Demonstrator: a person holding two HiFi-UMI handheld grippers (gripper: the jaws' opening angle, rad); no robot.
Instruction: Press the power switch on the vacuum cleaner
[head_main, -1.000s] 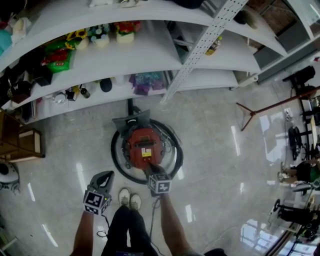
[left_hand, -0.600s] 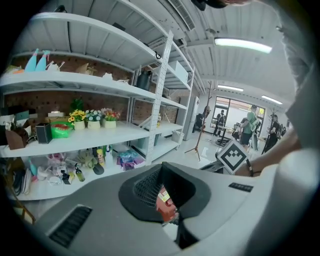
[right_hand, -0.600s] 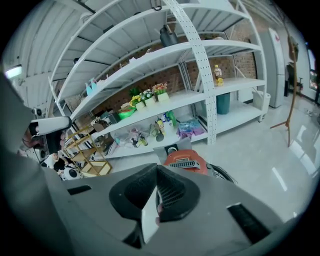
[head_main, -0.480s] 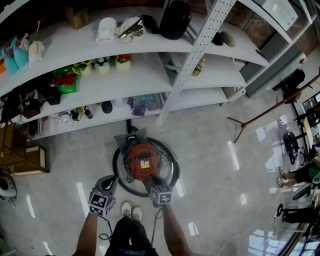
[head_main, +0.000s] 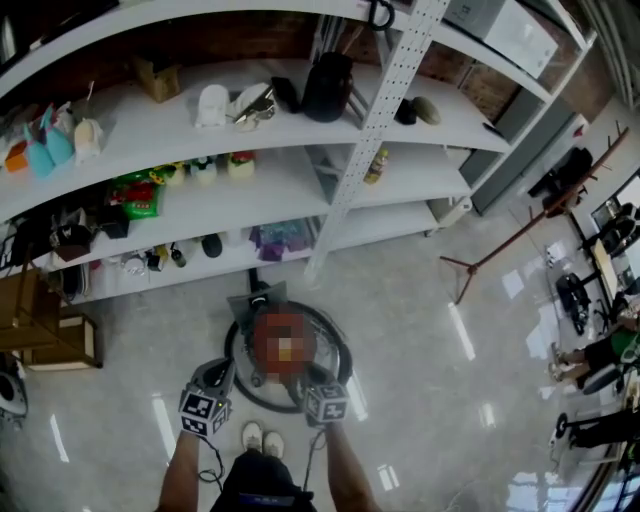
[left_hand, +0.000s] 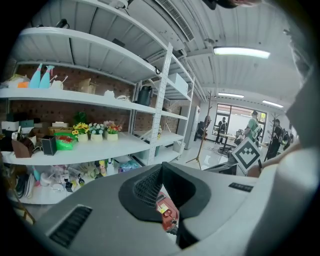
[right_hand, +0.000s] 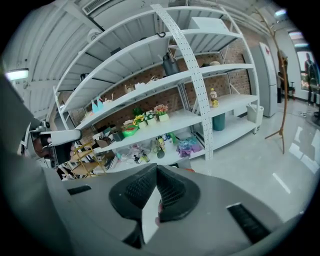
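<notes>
Standing over the vacuum cleaner (head_main: 285, 348), which sits on the floor (head_main: 430, 330) inside its coiled black hose (head_main: 232, 352) and just in front of the white shelves (head_main: 150, 130), you have the right gripper (head_main: 311, 384) hanging over its near edge and the left gripper (head_main: 218, 374) off to the side, clear of the body. Right gripper view: fingers (right_hand: 137, 190) are brought together at the tips and grip nothing; only pale floor and a sliver of red show through the gap beneath them. Left gripper view: fingers (left_hand: 147, 190) likewise meet at the tips, empty, with the red housing visible through the gap below. No view shows a fingertip in contact with the machine, and the switch itself cannot be picked out, so I judge the pressing step to be not confirmed as done. The next move calls for you to locate the switch on the top of the housing and bring the closed right tips straight down onto it, firmly and squarely. Markings: a yellow label (left_hand: 161, 209) sits on the red housing, print too small to read; no brand name is legible anywhere.
</notes>
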